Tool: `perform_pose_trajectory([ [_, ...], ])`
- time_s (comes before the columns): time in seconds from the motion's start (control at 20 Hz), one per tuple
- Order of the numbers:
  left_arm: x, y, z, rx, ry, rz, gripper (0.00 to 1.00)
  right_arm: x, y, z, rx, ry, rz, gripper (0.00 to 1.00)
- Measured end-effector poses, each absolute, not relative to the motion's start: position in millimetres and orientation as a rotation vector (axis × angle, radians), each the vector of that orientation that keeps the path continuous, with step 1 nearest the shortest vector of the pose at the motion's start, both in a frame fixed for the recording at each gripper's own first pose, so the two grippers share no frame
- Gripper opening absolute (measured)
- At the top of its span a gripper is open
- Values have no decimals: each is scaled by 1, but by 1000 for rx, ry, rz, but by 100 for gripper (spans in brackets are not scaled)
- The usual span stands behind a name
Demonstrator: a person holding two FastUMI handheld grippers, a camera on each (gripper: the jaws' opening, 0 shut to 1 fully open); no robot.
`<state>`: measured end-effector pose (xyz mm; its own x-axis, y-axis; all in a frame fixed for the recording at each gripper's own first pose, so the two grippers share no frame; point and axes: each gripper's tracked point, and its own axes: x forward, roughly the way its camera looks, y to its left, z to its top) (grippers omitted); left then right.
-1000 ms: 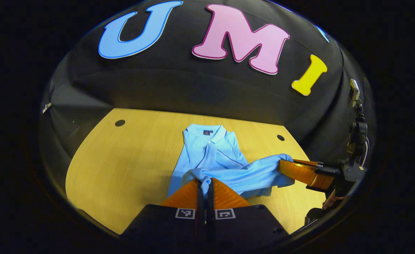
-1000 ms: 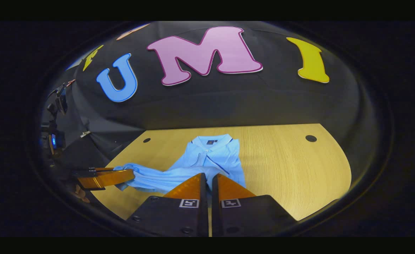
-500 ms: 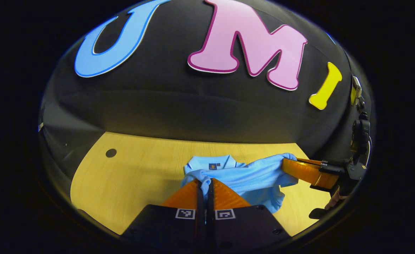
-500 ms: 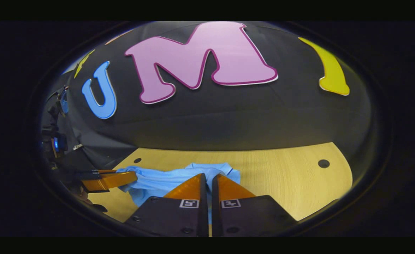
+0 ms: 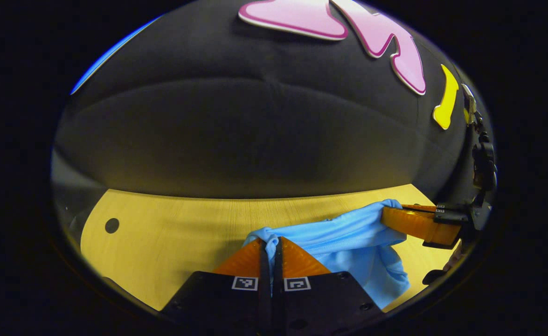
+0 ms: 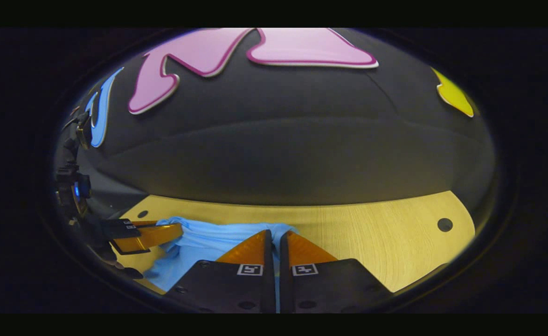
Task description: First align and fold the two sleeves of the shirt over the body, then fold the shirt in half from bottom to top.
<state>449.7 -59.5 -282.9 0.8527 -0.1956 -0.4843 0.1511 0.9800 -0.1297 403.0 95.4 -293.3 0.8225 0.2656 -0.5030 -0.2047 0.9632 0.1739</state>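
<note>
Two surfaces take most of the scene: the booth's black cloth wall (image 5: 255, 135), soft and creased in broad horizontal folds, and below it a wooden table (image 5: 171, 233), pale yellow with fine straight grain and a rounded edge. One dark round hole (image 5: 112, 225) sits in the tabletop near its left rim in the left gripper view; another hole (image 6: 444, 224) sits near the right rim in the right gripper view.

Shirt (image 5: 348, 242): light blue, smooth knit, a stitched hem line running along the lifted edge. It is held up over the near part of the table, stretched between the two grippers, with slack cloth drooping toward the wood beneath. Its collar and lower layers are hidden behind the raised cloth.

Left gripper (image 5: 270, 242): fingers pressed together, a bunched fold of shirt pinched between the tips. In the right gripper view it reaches in from the left (image 6: 171, 232), clamped on the cloth's far corner.

Right gripper (image 6: 272, 235): fingers nearly meeting, a thin strip of blue cloth caught between them. In the left gripper view it comes in from the right (image 5: 388, 215), gripping the other corner, a hand (image 5: 453, 261) partly visible behind it.
</note>
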Motion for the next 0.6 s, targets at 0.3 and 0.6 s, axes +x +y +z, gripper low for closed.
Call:
perform_pose_trajectory([
  [0.3, 453, -31, -310, -42, 551, -91, 41, 411, 90, -314, 24, 547, 185, 23],
  [0.6, 413, -21, -238, -184, 421, -61, 97, 363, 73, -279, 32, 487, 123, 100],
])
